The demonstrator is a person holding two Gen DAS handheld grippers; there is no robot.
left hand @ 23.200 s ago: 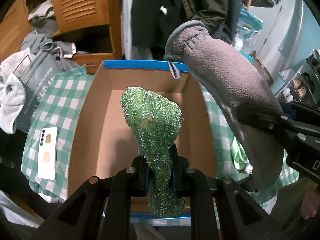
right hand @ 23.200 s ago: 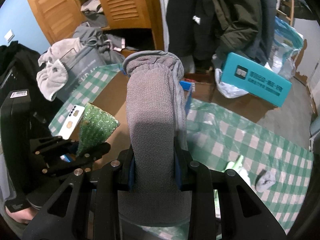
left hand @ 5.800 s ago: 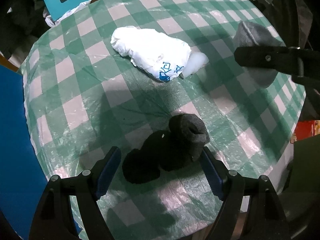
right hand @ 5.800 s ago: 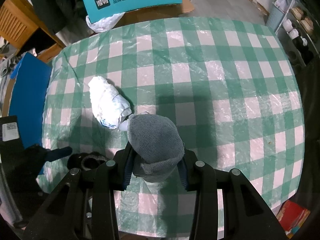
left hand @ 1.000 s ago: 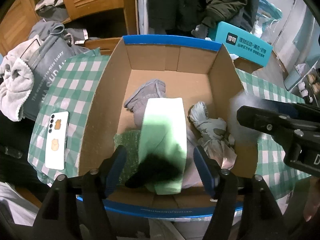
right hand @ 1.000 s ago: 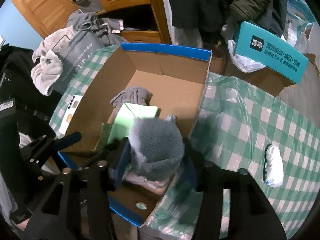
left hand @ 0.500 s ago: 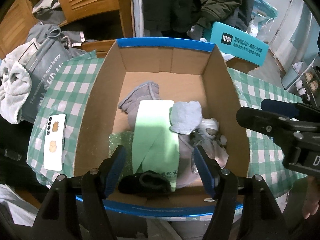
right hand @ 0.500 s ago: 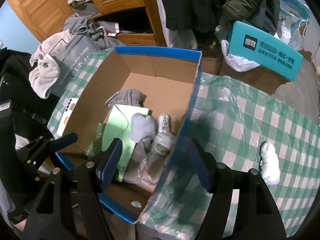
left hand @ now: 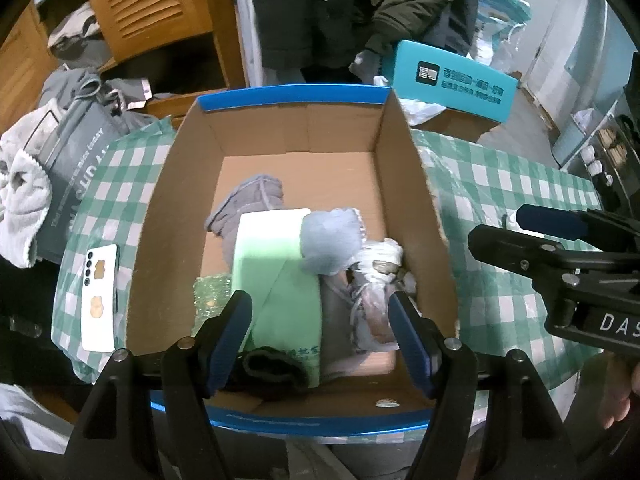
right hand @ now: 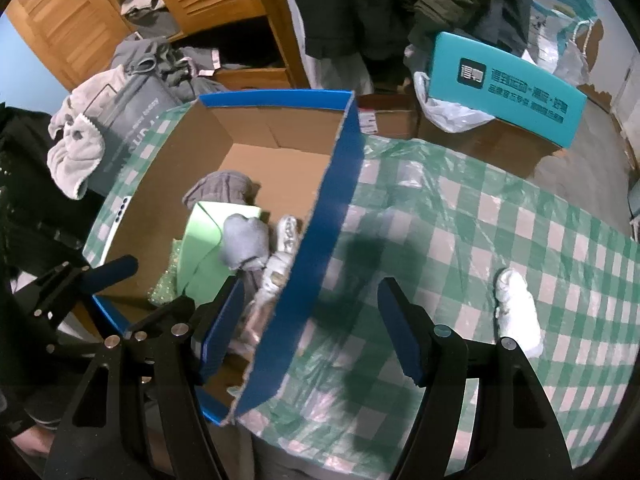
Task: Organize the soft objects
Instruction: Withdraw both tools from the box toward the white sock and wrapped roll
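An open cardboard box (left hand: 180, 200) with blue rims stands on the green checked table and also shows in the right wrist view (right hand: 336, 184). In it lie a grey glove (left hand: 248, 200), a light green folded piece (left hand: 280, 264), a grey-blue sock (left hand: 332, 240), a black sock (left hand: 272, 368), a sparkly green piece (left hand: 210, 294) and a pale crumpled bundle (left hand: 376, 280). My left gripper (left hand: 320, 332) is open and empty over the box's near end. My right gripper (right hand: 310, 328) is open and empty above the box's right wall. A white bundle (right hand: 516, 312) lies on the table to the right.
A white phone (left hand: 100, 296) lies on the table left of the box. A grey bag with a towel (left hand: 60, 184) stands further left. A teal box (right hand: 508, 88) on cartons, a wooden cabinet (left hand: 152, 12) and hanging dark coats (left hand: 340, 12) stand behind.
Since one second ago my right gripper has opened and dropped the grey-blue sock into the box, then drifted right. The black sock lies in the box below my open left gripper.
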